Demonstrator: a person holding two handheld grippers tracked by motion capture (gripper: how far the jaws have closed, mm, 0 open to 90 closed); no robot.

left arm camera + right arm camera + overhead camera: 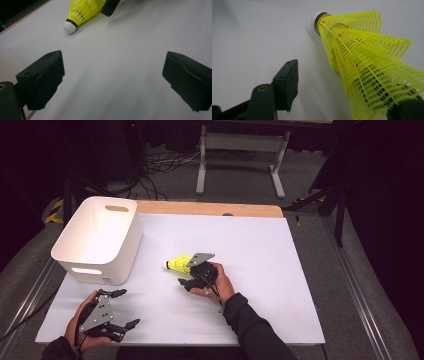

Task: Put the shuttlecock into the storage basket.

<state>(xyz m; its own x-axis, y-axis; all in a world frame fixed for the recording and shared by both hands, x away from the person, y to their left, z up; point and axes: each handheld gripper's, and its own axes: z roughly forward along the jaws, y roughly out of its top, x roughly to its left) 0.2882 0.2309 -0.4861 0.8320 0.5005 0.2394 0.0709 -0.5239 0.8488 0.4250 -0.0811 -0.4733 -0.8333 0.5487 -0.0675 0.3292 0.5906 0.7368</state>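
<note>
A yellow plastic shuttlecock [177, 264] with a white cork tip lies on its side on the white table sheet [260, 270], tip pointing left. My right gripper [186, 272] is at its skirt end. In the right gripper view the shuttlecock [362, 62] lies between the jaws of the right gripper [349, 85]; the skirt rests against the right jaw, while the left jaw stands clear of it, so the gripper is open. My left gripper [129, 308] rests near the front left edge, open and empty. The left gripper view looks past the left gripper [112, 72] to the shuttlecock [82, 12].
A white plastic bin [107, 255] with handle slots stands at the table's left, behind the left gripper. A wooden table edge [210, 209] shows at the back. Beyond it are a stand's legs and cables on the floor.
</note>
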